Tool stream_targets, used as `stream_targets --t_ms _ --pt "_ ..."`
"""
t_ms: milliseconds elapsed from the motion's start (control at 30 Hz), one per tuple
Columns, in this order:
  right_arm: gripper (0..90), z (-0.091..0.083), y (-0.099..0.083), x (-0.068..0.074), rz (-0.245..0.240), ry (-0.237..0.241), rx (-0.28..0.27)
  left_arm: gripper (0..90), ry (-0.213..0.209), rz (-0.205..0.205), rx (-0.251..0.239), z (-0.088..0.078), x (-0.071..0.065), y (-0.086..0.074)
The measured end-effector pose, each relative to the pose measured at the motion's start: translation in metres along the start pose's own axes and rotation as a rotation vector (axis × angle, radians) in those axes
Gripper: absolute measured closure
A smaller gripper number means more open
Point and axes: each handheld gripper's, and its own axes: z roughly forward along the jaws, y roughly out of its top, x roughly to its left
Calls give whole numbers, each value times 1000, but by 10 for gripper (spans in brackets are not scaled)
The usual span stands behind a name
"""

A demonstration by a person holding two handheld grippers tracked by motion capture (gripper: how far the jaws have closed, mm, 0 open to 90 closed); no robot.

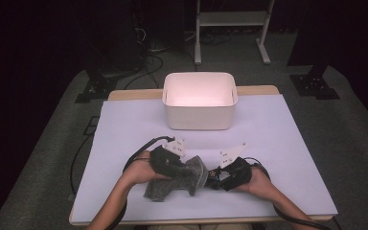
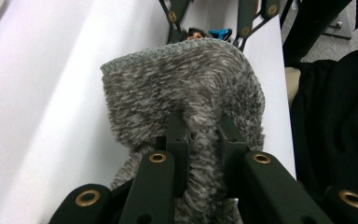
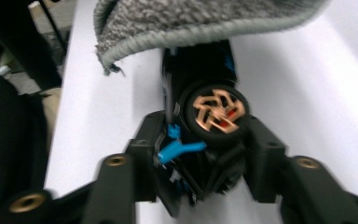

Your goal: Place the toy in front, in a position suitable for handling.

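A fuzzy grey cloth [image 1: 184,181] lies near the table's front edge, between my two hands. My left gripper [image 1: 181,168] is shut on it; in the left gripper view both jaws [image 2: 200,128] pinch a fold of the cloth [image 2: 182,88]. My right gripper [image 1: 216,176] is shut on a small black toy car [image 1: 214,173] at the cloth's right edge. In the right gripper view the jaws [image 3: 205,140] clamp the toy car [image 3: 200,60], which has a copper wheel [image 3: 216,112] and a blue part. The cloth's hemmed edge [image 3: 191,18] drapes over the car's far end.
A white open bin [image 1: 200,120] stands at the table's back middle. A pale mat [image 1: 124,129] covers the wooden table. Cables trail from both grippers over the front edge. A white stand's legs [image 1: 230,33] and dark floor lie beyond the table.
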Motion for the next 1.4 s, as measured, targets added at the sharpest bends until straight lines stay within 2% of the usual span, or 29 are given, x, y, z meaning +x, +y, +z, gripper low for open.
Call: stream_targets --t_ms 67,167,400,567,700,833,967,1033,1067,1133,1267,1400 --pt "555 3 2 2 -31 -19 9 796 -2 7 5 1 0 4" --pt "556 4 3 2 -39 -20 14 801 -13 30 14 5 -1 14" --pt "555 4 -1 3 -7 -16 -17 799 -36 87 15 21 -3 42" --pt "555 5 -2 2 1 -6 -28 799 -50 92 66 42 -2 51" --pt "559 5 -2 3 2 -6 -28 801 -49 93 69 43 -2 46" --pt "563 5 -2 3 -11 -10 -26 800 -27 78 70 33 -1 36" --pt "563 5 -2 2 -14 -9 -26 800 -4 47 75 18 2 18" --pt "563 5 -2 1 -12 -6 -26 800 -4 22 38 10 2 7" --pt "563 5 -2 1 -14 -5 -26 800 15 18 48 5 2 3" --pt "564 5 -3 2 -15 -7 -25 800 26 -2 35 -4 4 -6" --pt "564 5 -3 0 -8 1 -26 800 56 -31 46 -16 5 -20" --pt "564 5 -3 0 -8 0 -26 799 101 -57 91 -25 10 -31"
